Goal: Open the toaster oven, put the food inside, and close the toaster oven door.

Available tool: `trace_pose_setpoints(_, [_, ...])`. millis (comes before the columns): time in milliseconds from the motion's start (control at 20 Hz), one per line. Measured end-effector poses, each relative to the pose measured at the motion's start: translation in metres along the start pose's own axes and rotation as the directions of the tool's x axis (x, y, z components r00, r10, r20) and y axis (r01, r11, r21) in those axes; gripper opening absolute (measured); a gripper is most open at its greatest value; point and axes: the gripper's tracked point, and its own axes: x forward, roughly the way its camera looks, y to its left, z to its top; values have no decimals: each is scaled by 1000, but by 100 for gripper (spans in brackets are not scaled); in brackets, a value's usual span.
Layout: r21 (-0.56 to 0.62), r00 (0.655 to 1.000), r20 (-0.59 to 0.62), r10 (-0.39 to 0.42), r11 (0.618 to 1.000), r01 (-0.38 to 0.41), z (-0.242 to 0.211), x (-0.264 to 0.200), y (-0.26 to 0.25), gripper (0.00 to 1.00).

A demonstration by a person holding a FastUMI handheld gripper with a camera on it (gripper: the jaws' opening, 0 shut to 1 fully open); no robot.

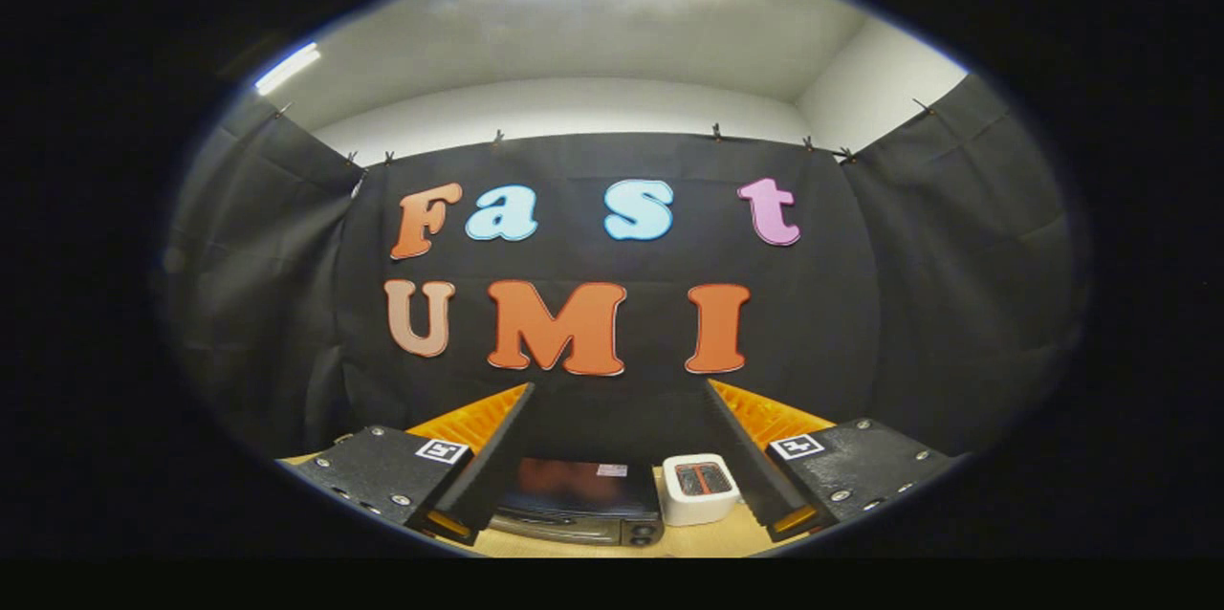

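The gripper [612, 467] is held high, jaws wide; beyond them sit a boxy toaster oven [583, 500] and a rounded white toaster [700, 488] on the wooden bench [688, 543].

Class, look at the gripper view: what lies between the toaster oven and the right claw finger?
A small white toaster stands on the table there, beside the toaster oven. The claw is open, holding nothing.

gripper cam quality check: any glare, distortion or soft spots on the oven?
Gripper view: strong fisheye bend, the wall's top edge bows; ceiling lights blow out overhead; the toaster oven sits small and dim beyond the open gripper, its glossy dark top catching a reddish reflection; the white toaster beside it is brighter and reads clearly; detail softens toward the rim, where the fingers look stretched.
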Motion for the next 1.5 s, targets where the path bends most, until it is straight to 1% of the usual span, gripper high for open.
trace_pose_setpoints(300, [37,999,-51,14,999,-12,-25,11,8,99])
trace_pose_setpoints(600, [107,991,-137,3,994,11,-65,29,9,99])
trace_pose_setpoints(750, [88,985,-173,6,996,9,-86,36,10,99])
trace_pose_setpoints(900, [83,974,-223,27,996,-8,-111,39,19,99])
trace_pose_setpoints(1250, [125,932,-358,64,992,-20,-186,50,52,99])
trace_pose_setpoints(1400, [111,899,-435,57,994,-9,-225,50,65,99])
trace_pose_setpoints(1500, [122,874,-482,64,992,-5,-248,47,75,99])
